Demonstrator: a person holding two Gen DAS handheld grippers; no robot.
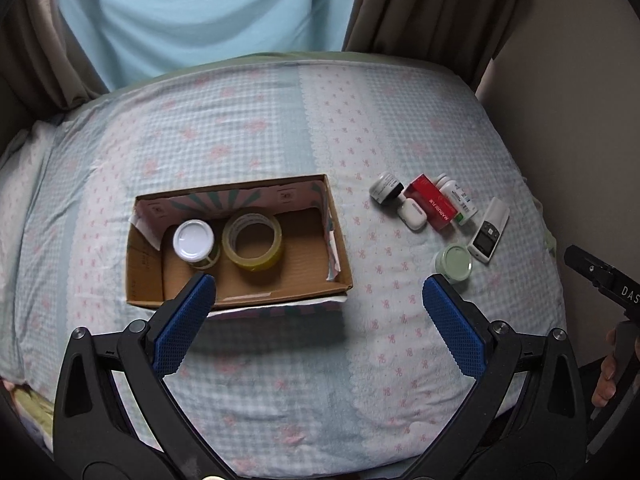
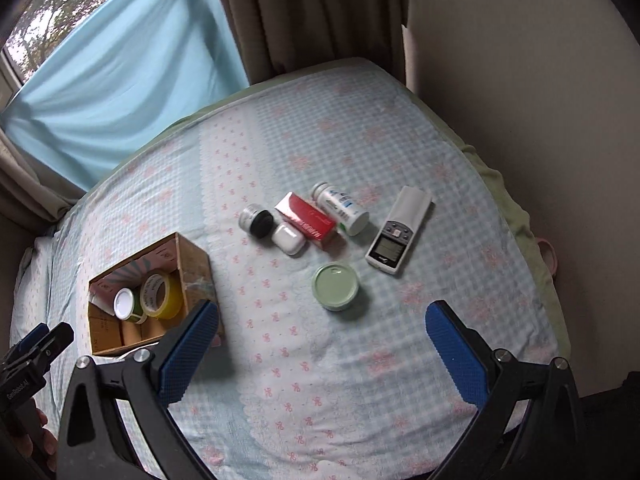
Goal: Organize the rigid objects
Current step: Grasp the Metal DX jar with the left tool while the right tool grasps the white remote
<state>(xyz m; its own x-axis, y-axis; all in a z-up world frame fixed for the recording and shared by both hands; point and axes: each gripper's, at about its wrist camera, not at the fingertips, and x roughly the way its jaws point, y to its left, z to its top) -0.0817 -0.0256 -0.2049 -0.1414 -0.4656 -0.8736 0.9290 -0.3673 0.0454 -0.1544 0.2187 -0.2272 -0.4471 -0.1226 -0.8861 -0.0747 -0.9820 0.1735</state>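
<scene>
Round pale-green lidded jar (image 2: 335, 286) upright on bed (image 2: 280, 380), toward right edge, near open cardboard box (image 2: 196, 264). Rigid, smooth, probably light; pinch across sides. Right gripper (image 2: 324, 344) and left gripper (image 1: 320, 320) both spread wide, empty.

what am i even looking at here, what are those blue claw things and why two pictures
The blue claws are hand-held grippers, one in each of a person's hands, each carrying a camera that looks out along its fingers. One picture is from the left gripper, the other from the right gripper. Both are open and hold nothing. Below is a bed. A cardboard box holds a tape roll and a white-lidded jar. Loose beside it lie a green-lidded jar, remote, red box, white bottle, small white case and black-capped jar.
</scene>
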